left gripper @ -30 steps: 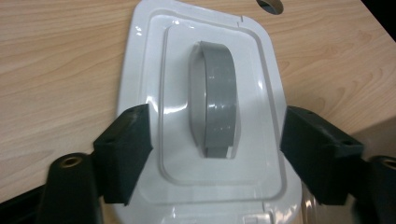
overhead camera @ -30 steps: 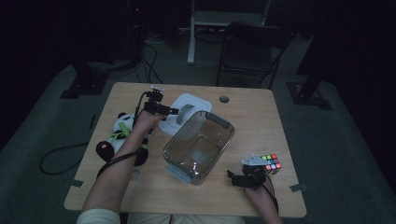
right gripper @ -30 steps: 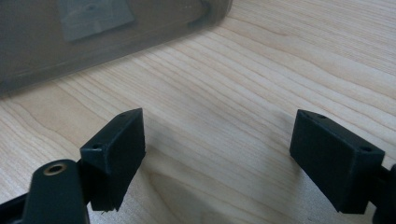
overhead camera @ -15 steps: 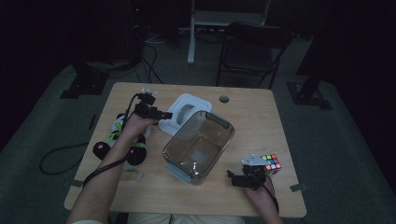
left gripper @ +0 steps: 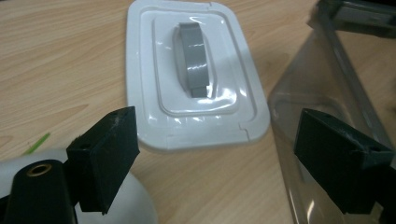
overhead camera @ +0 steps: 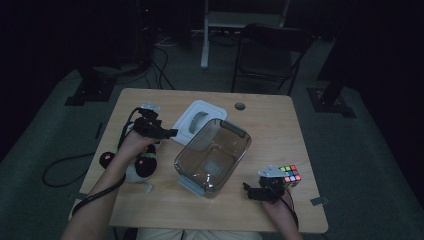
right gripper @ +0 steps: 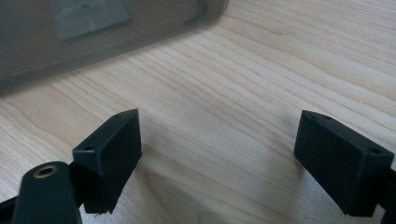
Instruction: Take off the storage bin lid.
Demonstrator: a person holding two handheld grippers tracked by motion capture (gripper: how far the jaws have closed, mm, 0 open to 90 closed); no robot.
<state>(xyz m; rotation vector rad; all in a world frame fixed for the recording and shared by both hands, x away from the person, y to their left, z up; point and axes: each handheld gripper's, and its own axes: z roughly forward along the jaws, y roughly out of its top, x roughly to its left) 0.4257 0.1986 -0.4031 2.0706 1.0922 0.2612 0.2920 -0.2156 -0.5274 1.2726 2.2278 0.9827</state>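
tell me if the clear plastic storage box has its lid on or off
Off. The clear plastic storage box stands open-topped, and its white rectangular lid with a grey handle lies flat on the wooden table beside it.

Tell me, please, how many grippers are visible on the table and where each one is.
2. The left gripper is left of the clear container, above a plush toy. The right gripper is near the front edge, beside the colour cube.

Wooden worktop (overhead camera: 280, 125) carries a clear bin (overhead camera: 212, 156), white lid (overhead camera: 198, 122), plush toy (overhead camera: 141, 167) and colour cube (overhead camera: 289, 175).
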